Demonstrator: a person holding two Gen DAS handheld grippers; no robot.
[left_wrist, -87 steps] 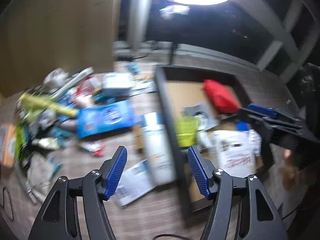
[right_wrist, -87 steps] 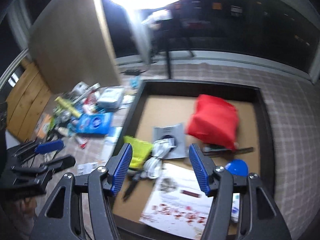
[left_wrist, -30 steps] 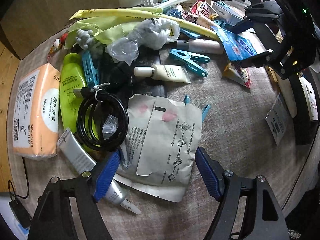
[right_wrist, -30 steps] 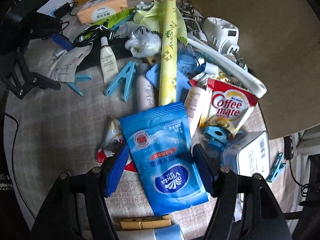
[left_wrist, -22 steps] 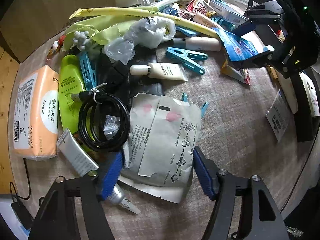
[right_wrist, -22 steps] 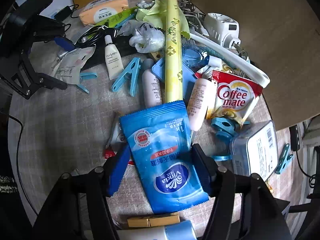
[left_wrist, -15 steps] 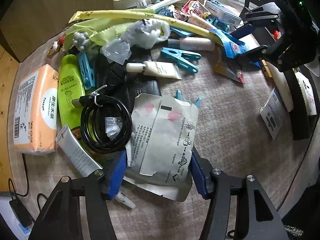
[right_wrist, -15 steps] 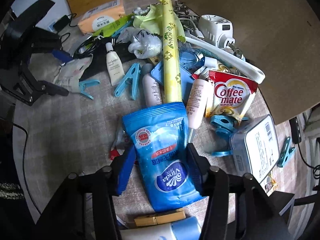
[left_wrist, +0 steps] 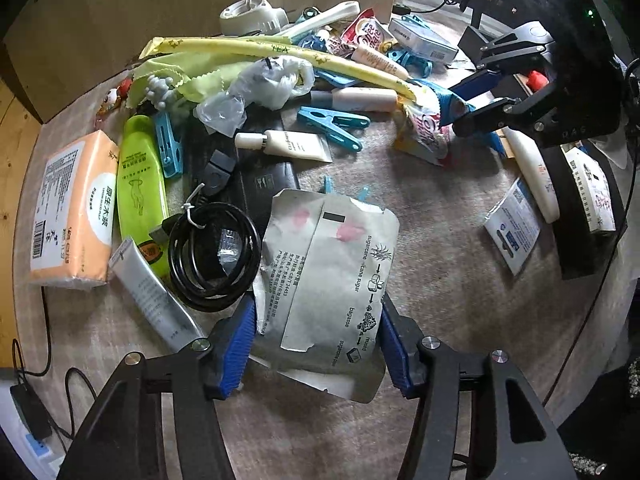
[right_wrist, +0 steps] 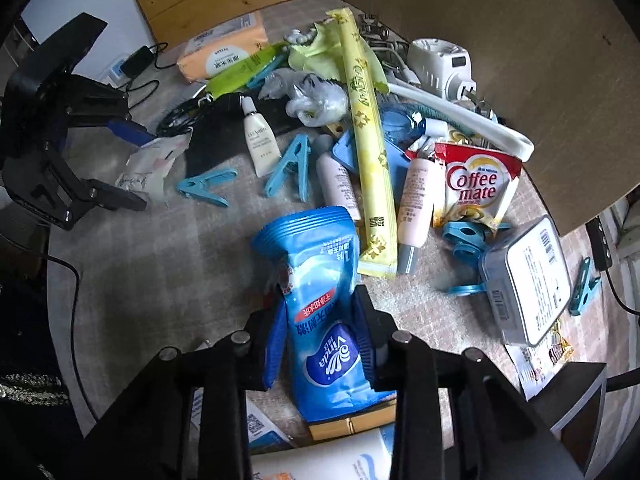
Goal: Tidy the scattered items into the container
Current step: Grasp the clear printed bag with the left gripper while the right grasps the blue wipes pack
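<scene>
My right gripper (right_wrist: 320, 334) is shut on a blue Vinda wipes pack (right_wrist: 322, 300), which buckles between the pads and lifts off the mat. My left gripper (left_wrist: 316, 334) straddles a crumpled grey-white sugar sachet (left_wrist: 332, 276); its blue pads touch the sachet's edges, jaws still wide. The dark container (left_wrist: 576, 220) shows at the right edge of the left wrist view. The right gripper (left_wrist: 476, 100) also shows there, far right, and the left gripper (right_wrist: 128, 160) shows at the left of the right wrist view.
A heap of items covers the mat: orange tissue pack (left_wrist: 72, 208), green tube (left_wrist: 140, 188), black cable coil (left_wrist: 214, 256), blue clothes pegs (right_wrist: 288, 168), yellow long packet (right_wrist: 366, 148), Coffee mate bag (right_wrist: 476, 184), metal tin (right_wrist: 528, 280). A cardboard wall (right_wrist: 520, 20) stands behind.
Both grippers left the container and came down to the heap. The right jaws closed on the blue wipes pack, which now buckles. The left jaws narrowed around the sachet.
</scene>
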